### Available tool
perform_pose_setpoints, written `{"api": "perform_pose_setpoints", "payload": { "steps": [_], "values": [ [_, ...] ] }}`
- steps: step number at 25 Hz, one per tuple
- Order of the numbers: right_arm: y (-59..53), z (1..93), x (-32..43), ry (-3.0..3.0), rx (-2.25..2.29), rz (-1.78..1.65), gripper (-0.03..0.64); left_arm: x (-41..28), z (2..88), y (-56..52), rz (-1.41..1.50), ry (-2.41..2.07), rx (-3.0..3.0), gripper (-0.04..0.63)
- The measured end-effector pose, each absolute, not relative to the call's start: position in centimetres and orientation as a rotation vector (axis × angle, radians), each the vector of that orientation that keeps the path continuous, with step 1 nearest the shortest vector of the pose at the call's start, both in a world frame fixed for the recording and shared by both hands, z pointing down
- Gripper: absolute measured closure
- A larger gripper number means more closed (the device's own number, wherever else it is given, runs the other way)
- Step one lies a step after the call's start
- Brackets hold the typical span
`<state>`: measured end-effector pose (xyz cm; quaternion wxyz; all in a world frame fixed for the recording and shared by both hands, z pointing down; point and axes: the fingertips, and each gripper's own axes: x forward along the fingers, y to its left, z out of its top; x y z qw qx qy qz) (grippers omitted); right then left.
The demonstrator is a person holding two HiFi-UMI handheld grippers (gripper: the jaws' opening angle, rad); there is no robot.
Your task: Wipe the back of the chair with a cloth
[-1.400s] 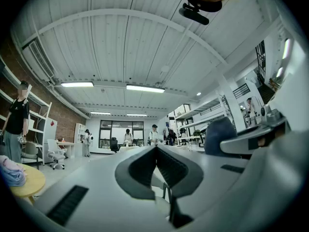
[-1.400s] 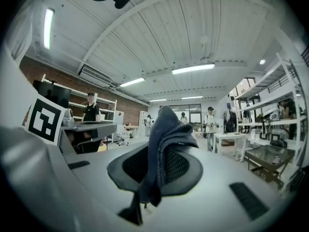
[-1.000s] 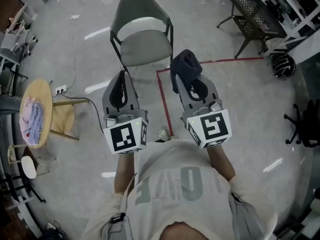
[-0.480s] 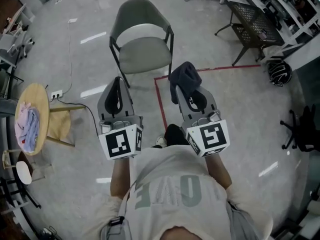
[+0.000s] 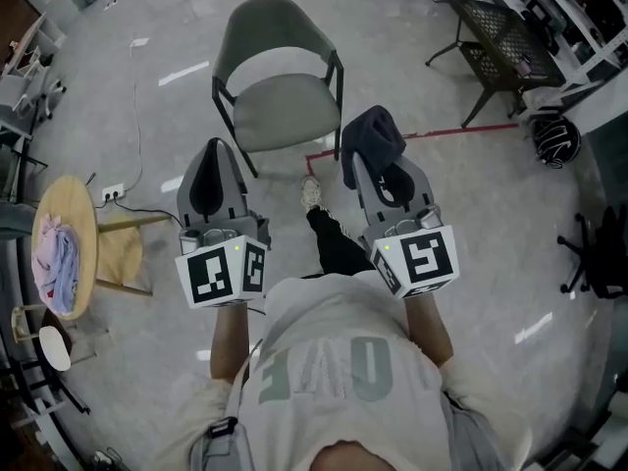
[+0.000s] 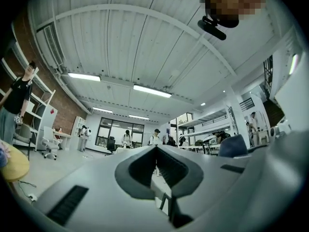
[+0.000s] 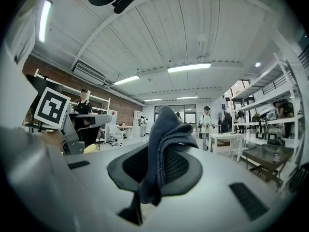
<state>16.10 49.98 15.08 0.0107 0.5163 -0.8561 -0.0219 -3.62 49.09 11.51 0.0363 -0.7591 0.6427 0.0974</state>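
Head view, from its left edge: a round wooden worktop (image 5: 80,204) carries a pink rag (image 5: 57,253). The left tongs (image 5: 213,147) are pressed together with nothing between them. A grey chair (image 5: 285,106) stands at upper centre, its back (image 5: 265,18) on the far side, apart from both tongs. The person's shoe (image 5: 311,192) sits on the floor between the tongs, near the seat's front. The right tongs (image 5: 373,160) are clamped on the dark cloth (image 5: 373,130), beside the chair's front right leg. Red floor tape (image 5: 461,130), a black mesh table (image 5: 500,32) and a helmet (image 5: 555,137) fill the right.
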Motion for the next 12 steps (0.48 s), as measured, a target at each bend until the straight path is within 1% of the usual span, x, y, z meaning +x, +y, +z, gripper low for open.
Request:
{"api": "perform_pose_setpoints", "payload": {
  "steps": [6, 12],
  "values": [
    [42.8, 17.3, 15.4, -2.715, 1.592, 0.027, 0.560, -3.7, 13.1, 43.3, 0.227, 1.983, -2.334, 0.580],
    [32.6, 17.3, 14.3, -2.756, 1.526, 0.016, 0.560, -4.1, 13.0, 33.7, 0.227, 2.011, -2.284, 0.580]
  ]
}}
